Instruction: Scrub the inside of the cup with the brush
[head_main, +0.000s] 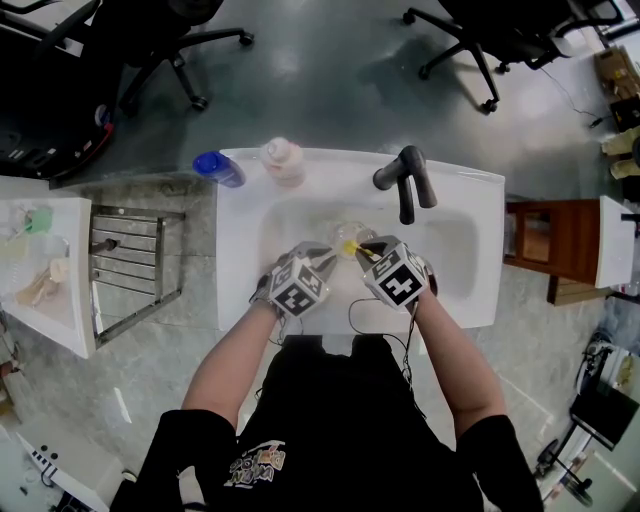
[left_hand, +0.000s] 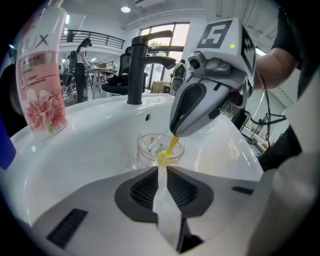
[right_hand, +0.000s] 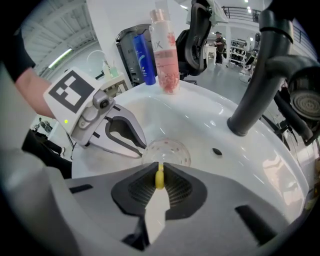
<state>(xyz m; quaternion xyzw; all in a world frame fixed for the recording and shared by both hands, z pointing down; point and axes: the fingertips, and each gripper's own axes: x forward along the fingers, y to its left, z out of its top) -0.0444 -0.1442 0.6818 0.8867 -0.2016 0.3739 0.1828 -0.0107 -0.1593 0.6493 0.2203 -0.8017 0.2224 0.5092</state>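
Big white sink (head_main: 470, 200) takes up most of it, and both sets of jaws are down in the bowl. The black tap (head_main: 408, 178) stands past the jaws on the far rim. Also beyond the jaws, off to the left gripper's left, there's a pink bottle (left_hand: 41, 85) with flowers on it that reads "LUX". A blue bottle (right_hand: 142, 59) sits right beside it, but I can't read any print on that one.

The right gripper (right_hand: 159, 170) has a marker cube on top, and one face shows a "5". Its jaws are clamped on the yellow brush (left_hand: 170, 149). The brush's long axis slants down out of those jaws, with the head end lowest, down inside the cup.

The left gripper (left_hand: 162, 172) has its jaws nearly together, pinching the near wall of the clear cup (left_hand: 148, 148). So the cup sits right at the tips of the left jaws and directly below the right ones. It's in the sink bowl with its mouth facing up. It has small dots on its wall.
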